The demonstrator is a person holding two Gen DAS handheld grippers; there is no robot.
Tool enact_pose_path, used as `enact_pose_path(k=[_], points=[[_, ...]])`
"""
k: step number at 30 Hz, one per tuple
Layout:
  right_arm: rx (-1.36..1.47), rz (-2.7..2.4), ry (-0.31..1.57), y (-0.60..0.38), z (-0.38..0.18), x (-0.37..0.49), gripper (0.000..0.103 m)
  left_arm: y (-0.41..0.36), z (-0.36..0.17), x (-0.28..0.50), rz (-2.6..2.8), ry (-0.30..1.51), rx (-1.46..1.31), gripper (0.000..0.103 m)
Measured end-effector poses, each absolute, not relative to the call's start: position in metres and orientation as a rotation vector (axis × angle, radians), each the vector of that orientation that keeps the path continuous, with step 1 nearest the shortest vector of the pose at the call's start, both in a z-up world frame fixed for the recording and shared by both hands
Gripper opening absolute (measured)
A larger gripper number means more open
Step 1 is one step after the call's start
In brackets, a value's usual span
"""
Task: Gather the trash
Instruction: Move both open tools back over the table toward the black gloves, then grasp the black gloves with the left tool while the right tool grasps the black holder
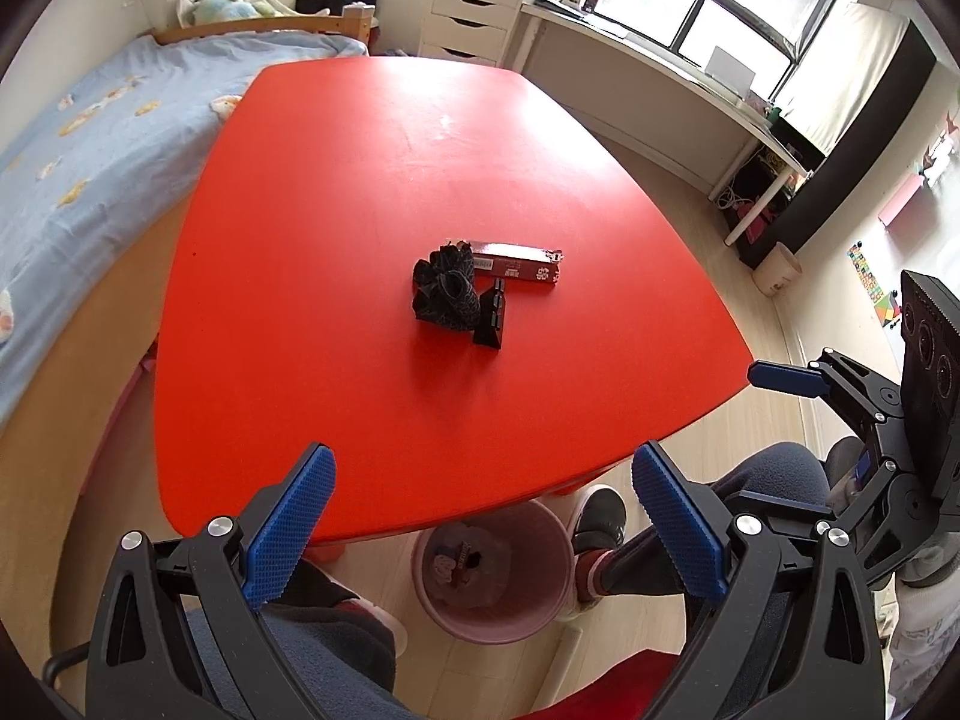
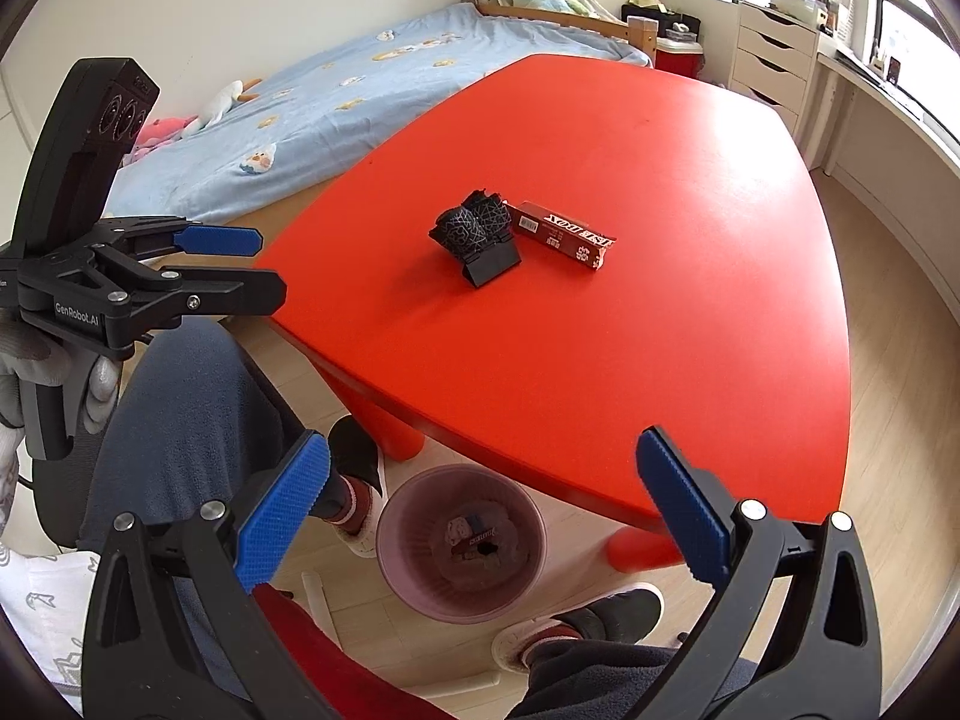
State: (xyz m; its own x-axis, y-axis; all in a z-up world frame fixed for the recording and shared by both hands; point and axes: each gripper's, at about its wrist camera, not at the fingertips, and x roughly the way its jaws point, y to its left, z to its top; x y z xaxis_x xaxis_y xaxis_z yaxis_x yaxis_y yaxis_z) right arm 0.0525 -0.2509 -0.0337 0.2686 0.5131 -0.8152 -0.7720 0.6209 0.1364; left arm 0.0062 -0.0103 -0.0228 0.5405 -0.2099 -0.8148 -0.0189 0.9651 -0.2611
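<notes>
On the red table (image 1: pixel 372 180) (image 2: pixel 660 180) lie a crumpled black wrapper (image 1: pixel 445 291) (image 2: pixel 471 227), a small black wedge-shaped piece (image 1: pixel 491 321) (image 2: pixel 493 265) touching it, and a dark red box (image 1: pixel 517 264) (image 2: pixel 564 235) beside them. A pink trash bin (image 1: pixel 495 570) (image 2: pixel 462 543) with some trash inside stands on the floor under the table's near edge. My left gripper (image 1: pixel 483 516) (image 2: pixel 264 267) is open and empty, above the near edge. My right gripper (image 2: pixel 483 510) (image 1: pixel 750 372) is open and empty, above the bin and the table corner.
A bed with a blue sheet (image 1: pixel 90 138) (image 2: pixel 336 96) runs along the table's left side. White drawers (image 1: pixel 471 15) (image 2: pixel 774 60) and a desk under the window (image 1: pixel 648 60) stand behind. The person's legs and shoes (image 1: pixel 597 519) (image 2: pixel 354 456) flank the bin.
</notes>
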Motion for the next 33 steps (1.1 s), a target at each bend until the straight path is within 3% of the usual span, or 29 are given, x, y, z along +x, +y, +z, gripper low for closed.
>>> enact_pose_path(k=[33], points=[[-0.517, 1.159, 0.925, -0.153, -0.078, 0.15, 0.099, 0.026, -0.085, 0.145, -0.169, 1.251, -0.422, 0.095]])
